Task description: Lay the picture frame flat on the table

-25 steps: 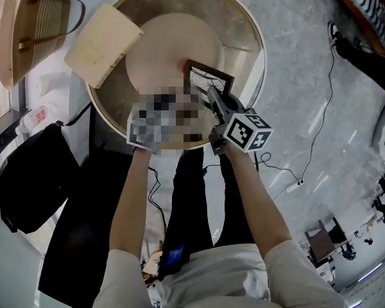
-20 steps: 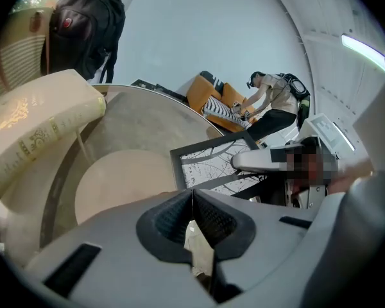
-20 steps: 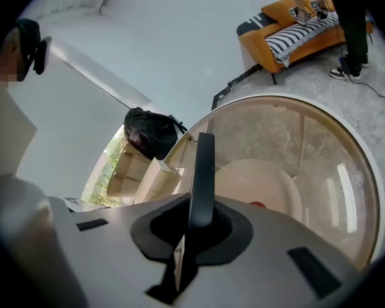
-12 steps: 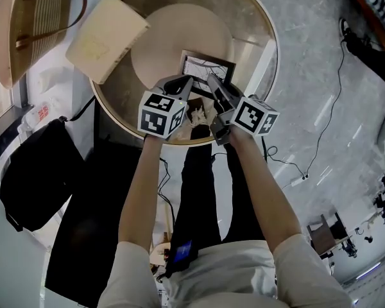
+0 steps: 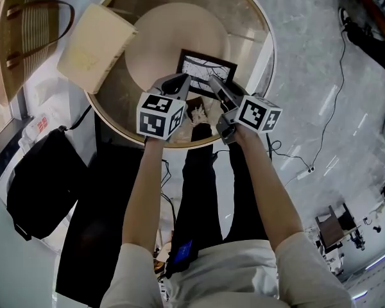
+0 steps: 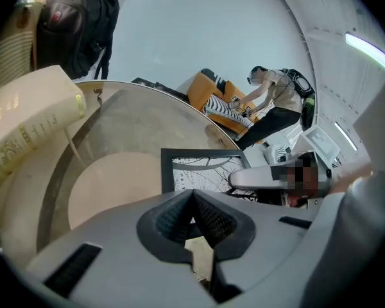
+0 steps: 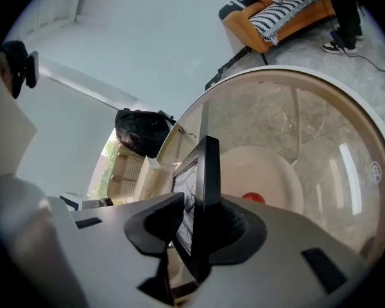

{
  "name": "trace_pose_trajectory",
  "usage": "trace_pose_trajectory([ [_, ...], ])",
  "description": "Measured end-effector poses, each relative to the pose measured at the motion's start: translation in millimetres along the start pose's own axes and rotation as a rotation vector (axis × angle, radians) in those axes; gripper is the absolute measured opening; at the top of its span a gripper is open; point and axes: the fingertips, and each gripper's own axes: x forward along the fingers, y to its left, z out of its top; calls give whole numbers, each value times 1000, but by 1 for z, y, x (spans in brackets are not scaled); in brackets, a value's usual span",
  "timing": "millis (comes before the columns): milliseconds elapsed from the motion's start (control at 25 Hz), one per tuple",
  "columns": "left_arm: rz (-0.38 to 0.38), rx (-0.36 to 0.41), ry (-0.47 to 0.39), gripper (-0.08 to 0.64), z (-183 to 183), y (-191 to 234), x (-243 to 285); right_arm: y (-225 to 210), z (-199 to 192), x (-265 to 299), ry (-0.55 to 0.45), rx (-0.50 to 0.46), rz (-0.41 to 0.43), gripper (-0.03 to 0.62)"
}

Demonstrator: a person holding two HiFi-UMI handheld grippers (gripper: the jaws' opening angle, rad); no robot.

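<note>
Right tongs (image 7: pixel 201 212) have just been opened partway: the picture frame (image 5: pixel 206 71) edge sits between the pads, not pinched. Left tongs (image 6: pixel 194 201) are closed, empty, just beside it. Frame is seen on the glass counter (image 5: pixel 247 24) near the front rim, seemingly flat. Release is judged in hand. Next, the right tongs should be backed off without dragging it.

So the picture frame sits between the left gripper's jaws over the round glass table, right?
No, it's the right gripper: the right gripper view shows the picture frame between its jaws, which have just been opening, over the round glass table.
</note>
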Motion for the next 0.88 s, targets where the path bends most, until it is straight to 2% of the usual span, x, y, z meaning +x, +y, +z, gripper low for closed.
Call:
trace_pose_trajectory([
  [200, 22, -22, -10, 21, 7, 8, 0, -14, -3, -3, 73, -110, -78, 149],
  [400, 30, -8, -1, 21, 10, 6, 1, -16, 5, -3, 101, -195, -177, 175],
  [600, 33, -12, 17, 21, 9, 10, 0, -13, 8, 5, 102, -228, -195, 184],
  [760, 26, 32, 64, 23, 5, 6, 2, -13, 9, 6, 99, -233, -209, 188],
  [880, 41, 46, 68, 23, 7, 9, 2, -9, 12, 11, 97, -259, -223, 192],
])
